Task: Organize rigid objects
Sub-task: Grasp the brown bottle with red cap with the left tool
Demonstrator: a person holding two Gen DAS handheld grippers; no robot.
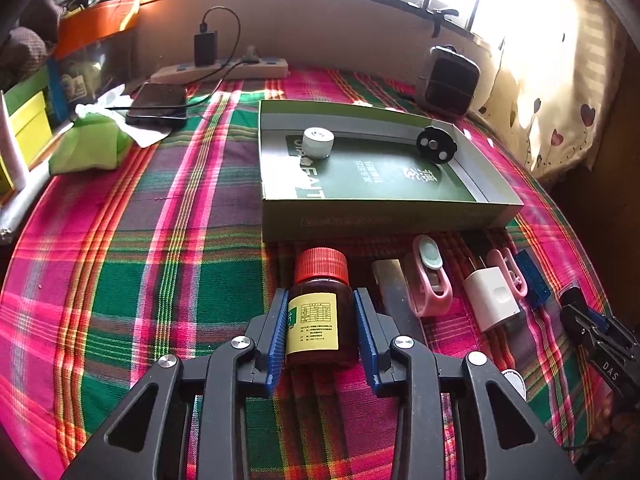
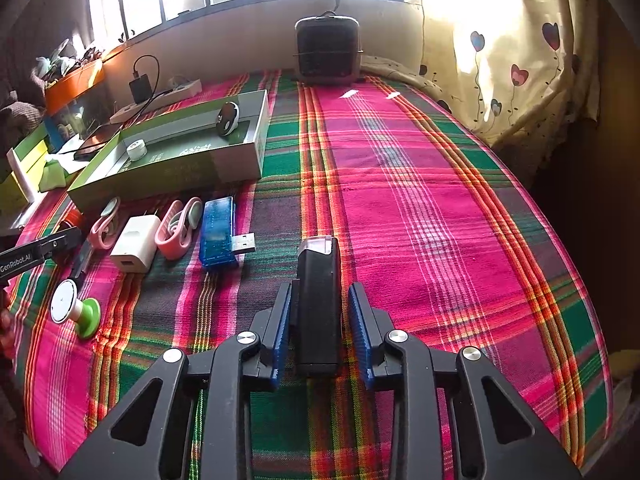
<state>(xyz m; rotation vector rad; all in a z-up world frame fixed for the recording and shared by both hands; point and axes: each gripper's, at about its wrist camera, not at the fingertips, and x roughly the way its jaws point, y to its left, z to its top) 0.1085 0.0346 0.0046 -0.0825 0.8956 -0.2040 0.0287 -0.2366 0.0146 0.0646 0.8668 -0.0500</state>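
A brown bottle (image 1: 320, 308) with a red cap and yellow label lies on the plaid cloth between the pads of my left gripper (image 1: 320, 304); the pads sit at its sides, a thin gap showing on the right. A black stick-shaped device (image 2: 319, 304) with a clear tip lies between the pads of my right gripper (image 2: 320, 300), gaps on both sides. The green box (image 1: 384, 208) holds a white round cap (image 1: 318, 142) and a black disc (image 1: 436, 145). The box also shows in the right wrist view (image 2: 192, 168).
In a row before the box lie pink clips (image 2: 178, 226), a white charger (image 2: 134, 244) and a blue USB stick (image 2: 218, 232). A white-and-green stamp (image 2: 76, 310) lies nearer. A phone (image 1: 158, 105), power strip (image 1: 224, 70) and small heater (image 2: 327, 50) stand at the back.
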